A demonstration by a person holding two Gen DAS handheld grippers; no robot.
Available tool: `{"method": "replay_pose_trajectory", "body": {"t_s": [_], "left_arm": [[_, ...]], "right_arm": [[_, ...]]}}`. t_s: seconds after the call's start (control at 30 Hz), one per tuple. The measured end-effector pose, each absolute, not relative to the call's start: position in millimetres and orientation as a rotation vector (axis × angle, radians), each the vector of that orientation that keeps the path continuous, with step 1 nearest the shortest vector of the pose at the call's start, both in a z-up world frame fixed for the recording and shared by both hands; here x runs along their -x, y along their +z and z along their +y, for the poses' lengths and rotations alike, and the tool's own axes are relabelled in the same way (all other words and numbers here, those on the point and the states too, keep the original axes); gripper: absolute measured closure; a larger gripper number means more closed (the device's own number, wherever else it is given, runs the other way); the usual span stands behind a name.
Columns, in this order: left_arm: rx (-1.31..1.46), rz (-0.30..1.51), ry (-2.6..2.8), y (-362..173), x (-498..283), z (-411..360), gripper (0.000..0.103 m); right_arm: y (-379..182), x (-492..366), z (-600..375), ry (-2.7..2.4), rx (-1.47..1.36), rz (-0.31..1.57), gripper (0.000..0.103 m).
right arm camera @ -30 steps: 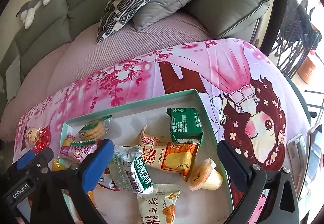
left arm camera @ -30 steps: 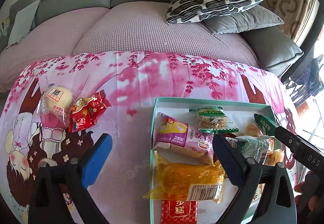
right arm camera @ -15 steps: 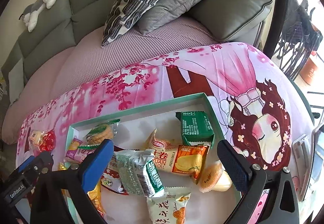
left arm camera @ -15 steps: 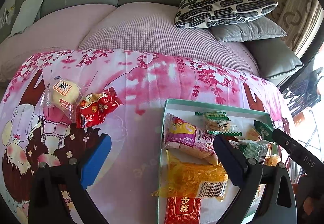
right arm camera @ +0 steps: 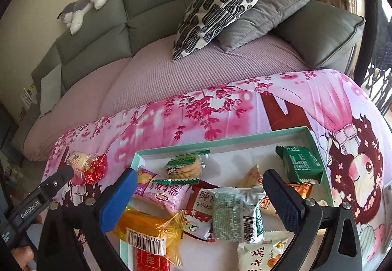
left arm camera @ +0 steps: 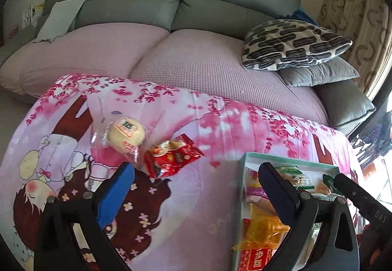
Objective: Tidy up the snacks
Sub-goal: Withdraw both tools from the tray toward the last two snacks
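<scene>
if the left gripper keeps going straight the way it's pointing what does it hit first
Most likely the red snack packet, which lies on the pink cloth just ahead of the open left gripper. The round yellow cake packet sits slightly left; depth is uncertain.

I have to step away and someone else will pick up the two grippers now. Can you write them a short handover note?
Left gripper: open, empty, hovering over the pink cloth, aimed toward the two loose snacks.
Right gripper: open, empty, hovering over the teal box.
In the box: most snacks, among them the green packet, the round biscuit pack, the pink roll pack and the orange wrapped cake.
Still outside, side by side on the cloth left of the box: the yellow bun and the red packet.
Left to do: probably move those two into the box.
</scene>
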State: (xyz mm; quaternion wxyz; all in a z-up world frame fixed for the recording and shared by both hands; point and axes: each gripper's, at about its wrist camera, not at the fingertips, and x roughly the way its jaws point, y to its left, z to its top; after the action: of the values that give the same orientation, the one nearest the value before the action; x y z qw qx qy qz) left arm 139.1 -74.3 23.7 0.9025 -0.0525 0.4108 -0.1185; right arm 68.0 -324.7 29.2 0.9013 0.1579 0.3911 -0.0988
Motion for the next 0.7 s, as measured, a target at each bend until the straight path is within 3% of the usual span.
{"method": "replay_pose_trajectory", "body": {"t_s": [0.27,0.7], "left_arm": [[0.144,0.899,-0.170,18,-149,-42,0.002],[0.180,0.818,-0.072,34,-153,1,0.002]], "right_arm": [[28,-75,-306,-0.208,-0.276,0.819,0.000],[31,-89,-258,-0.131,-0.204,0.797,0.000]]}}
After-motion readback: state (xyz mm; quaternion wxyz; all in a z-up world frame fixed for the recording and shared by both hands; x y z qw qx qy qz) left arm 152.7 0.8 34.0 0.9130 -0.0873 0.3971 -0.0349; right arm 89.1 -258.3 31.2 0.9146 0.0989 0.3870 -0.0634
